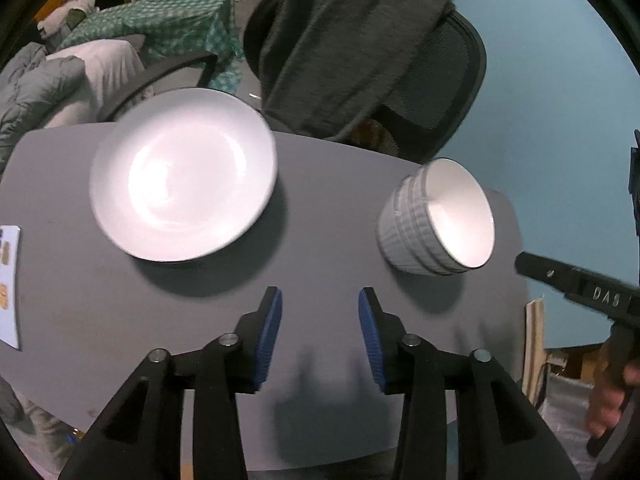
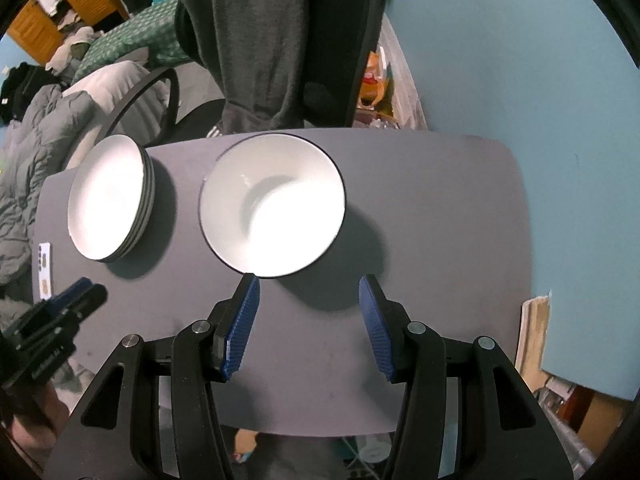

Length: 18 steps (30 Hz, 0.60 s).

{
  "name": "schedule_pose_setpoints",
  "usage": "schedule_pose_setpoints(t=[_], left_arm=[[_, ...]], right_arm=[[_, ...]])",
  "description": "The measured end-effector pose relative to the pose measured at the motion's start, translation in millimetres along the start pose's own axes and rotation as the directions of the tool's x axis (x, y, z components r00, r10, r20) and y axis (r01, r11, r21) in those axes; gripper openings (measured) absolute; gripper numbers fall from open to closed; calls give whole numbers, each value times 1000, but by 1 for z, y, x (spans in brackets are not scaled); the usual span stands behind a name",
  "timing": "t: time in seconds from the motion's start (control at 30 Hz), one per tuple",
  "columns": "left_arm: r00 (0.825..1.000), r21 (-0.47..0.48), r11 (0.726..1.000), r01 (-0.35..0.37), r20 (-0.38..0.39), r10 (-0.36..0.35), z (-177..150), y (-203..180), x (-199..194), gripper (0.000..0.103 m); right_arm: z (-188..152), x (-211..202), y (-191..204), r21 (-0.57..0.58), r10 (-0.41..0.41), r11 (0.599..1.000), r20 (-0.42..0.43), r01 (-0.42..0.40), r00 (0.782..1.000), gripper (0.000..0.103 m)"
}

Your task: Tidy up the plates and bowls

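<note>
Glazed bowl (image 2: 272, 204) sitting mid-frame on worktop (image 2: 420, 240), fragile, slippery, best pinched at rim; both grippers' jaws spreading empty.

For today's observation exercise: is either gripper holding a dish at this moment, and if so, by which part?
Nothing is held. The left gripper and right gripper are both open over the table, short of the plates and the bowl.
</note>
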<state>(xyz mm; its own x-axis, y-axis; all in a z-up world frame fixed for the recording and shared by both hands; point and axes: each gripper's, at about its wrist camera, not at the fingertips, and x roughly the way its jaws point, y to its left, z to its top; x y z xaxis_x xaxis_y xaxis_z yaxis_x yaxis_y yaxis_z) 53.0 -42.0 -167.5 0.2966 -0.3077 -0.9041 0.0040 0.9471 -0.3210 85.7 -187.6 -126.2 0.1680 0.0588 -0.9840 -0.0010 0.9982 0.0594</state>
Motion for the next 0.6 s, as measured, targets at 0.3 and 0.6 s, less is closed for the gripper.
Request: schedule_pose_setpoints(t=[0.3,0.6], left_arm=[[1000,23,1000,7,-23,-6,25,-28,18,43],[997,34,999,41,-62,-39,49,-54,41,45]], right_arm=[[6,14,-25,37,26,999,6,-26,1000,50],[30,34,-41,-28,53,998,-5,-53,999,53]])
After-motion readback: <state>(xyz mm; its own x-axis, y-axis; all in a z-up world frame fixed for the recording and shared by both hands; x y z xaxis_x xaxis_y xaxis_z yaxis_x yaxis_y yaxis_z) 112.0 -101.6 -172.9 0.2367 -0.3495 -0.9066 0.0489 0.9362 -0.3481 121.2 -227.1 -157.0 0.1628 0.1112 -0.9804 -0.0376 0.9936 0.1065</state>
